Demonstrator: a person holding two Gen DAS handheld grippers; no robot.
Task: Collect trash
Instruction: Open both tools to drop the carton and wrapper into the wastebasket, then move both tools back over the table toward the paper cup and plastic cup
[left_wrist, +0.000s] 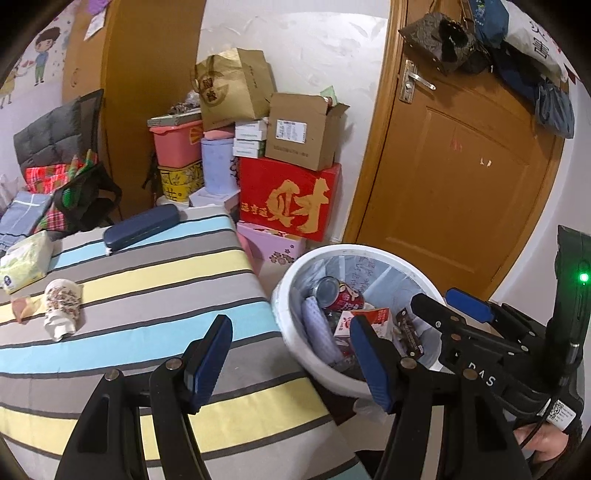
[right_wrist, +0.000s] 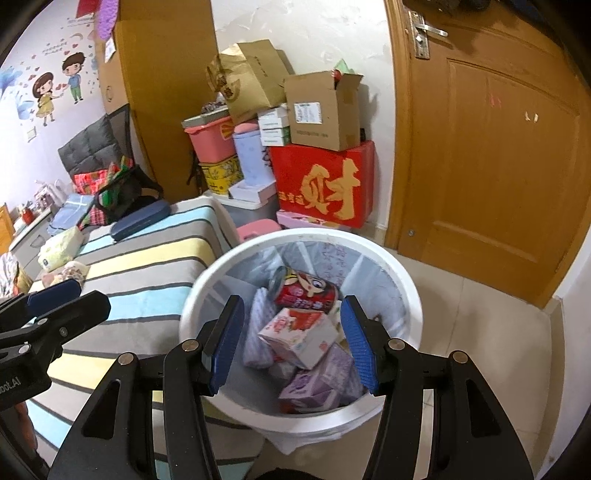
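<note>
A white trash bin (right_wrist: 369, 247) stands beside the striped bed (left_wrist: 155, 288); it also shows in the left wrist view (left_wrist: 288, 295). Inside lie a red can (right_wrist: 308, 293), a white-and-red carton (right_wrist: 299, 336) and a purple carton (right_wrist: 317, 384). My right gripper (right_wrist: 291, 343) is open and empty over the bin; it also shows in the left wrist view (left_wrist: 450, 306). My left gripper (left_wrist: 288, 365) is open and empty above the bed's edge. A crumpled patterned paper cup (left_wrist: 61, 306) and a small pink scrap (left_wrist: 22, 306) lie on the bed at the left.
A tissue pack (left_wrist: 26, 262) and a dark blue case (left_wrist: 142, 225) lie on the bed. Stacked boxes, among them a red box (left_wrist: 291, 199), stand against the wall. A wooden door (left_wrist: 461, 166) is at the right. A chair with bags (left_wrist: 66, 177) is at the left.
</note>
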